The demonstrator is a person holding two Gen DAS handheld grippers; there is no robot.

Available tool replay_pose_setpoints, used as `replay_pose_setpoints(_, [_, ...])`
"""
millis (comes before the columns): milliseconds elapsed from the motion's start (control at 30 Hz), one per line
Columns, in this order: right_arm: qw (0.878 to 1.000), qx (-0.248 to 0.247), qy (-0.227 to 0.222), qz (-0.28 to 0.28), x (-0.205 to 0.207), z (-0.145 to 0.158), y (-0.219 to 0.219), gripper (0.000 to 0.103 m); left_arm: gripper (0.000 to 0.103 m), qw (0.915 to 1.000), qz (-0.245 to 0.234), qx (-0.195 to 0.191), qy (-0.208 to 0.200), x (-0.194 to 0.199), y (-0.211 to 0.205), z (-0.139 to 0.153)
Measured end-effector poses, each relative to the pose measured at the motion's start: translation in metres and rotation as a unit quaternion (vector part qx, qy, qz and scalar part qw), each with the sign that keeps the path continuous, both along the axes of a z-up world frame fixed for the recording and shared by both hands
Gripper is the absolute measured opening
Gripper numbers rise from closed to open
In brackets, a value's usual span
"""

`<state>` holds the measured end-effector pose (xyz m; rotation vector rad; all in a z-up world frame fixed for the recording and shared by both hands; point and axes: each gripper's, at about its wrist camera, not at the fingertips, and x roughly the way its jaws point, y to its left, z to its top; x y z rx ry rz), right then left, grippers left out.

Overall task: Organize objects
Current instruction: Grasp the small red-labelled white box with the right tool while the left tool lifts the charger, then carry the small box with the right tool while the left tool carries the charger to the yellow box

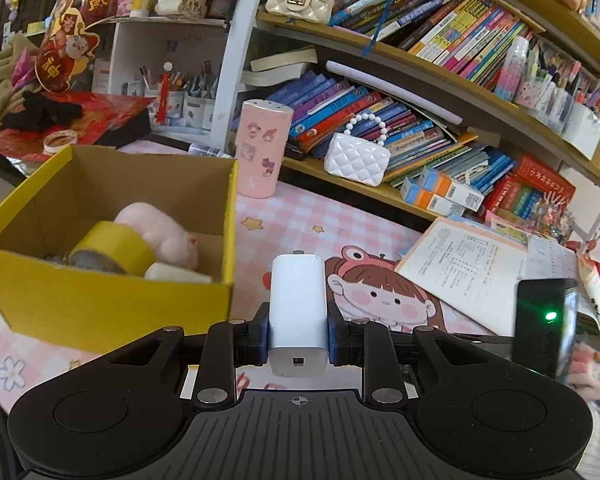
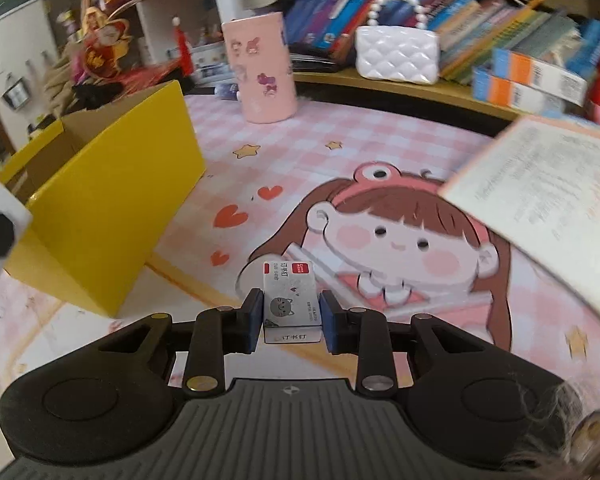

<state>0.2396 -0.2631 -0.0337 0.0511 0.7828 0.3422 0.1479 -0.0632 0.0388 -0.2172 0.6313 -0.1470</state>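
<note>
My left gripper (image 1: 298, 330) is shut on a white charger block (image 1: 298, 312), held above the pink mat just right of the yellow cardboard box (image 1: 100, 308). Inside the box lie a pink plush toy (image 1: 160, 232), a yellow tape roll (image 1: 112, 248) and a white piece. My right gripper (image 2: 292, 314) is shut on a small white staple box (image 2: 290, 296) with a cat drawing, low over the cartoon-girl mat (image 2: 400, 240). The yellow box (image 2: 108, 200) stands to its left.
A pink cylinder container (image 1: 264, 148) stands behind the box. A white quilted purse (image 1: 356, 160) sits on the low shelf with several books. An open booklet (image 1: 464, 268) lies at the right. A black device with a green light (image 1: 544, 320) is held at the right edge.
</note>
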Motion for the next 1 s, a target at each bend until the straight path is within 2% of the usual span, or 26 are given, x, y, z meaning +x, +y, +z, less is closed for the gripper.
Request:
replay_pose_setpoints(233, [1.0, 0.006, -0.001, -0.019, -0.063, 0.021, 0.033, 0.028, 0.024, 0.9999, 0.002, -0.002, 0.012, -0.037, 0.038, -0.012])
replay_pose_setpoints(500, [0.999, 0.0, 0.017, -0.029, -0.126, 0.025, 0.09, 0.028, 0.024, 0.9987, 0.016, 0.044, 0.019, -0.086, 0.088, -0.024])
replay_pose_setpoints(700, [1.0, -0.008, 0.011, -0.012, -0.153, 0.028, 0.131, 0.028, 0.024, 0.997, 0.043, 0.058, 0.027, -0.109, 0.118, -0.026])
replay_pose_setpoints(1000, [1.0, -0.018, -0.002, 0.006, -0.182, 0.031, 0.174, 0.028, 0.024, 0.9972, 0.038, 0.063, 0.016, -0.129, 0.145, -0.026])
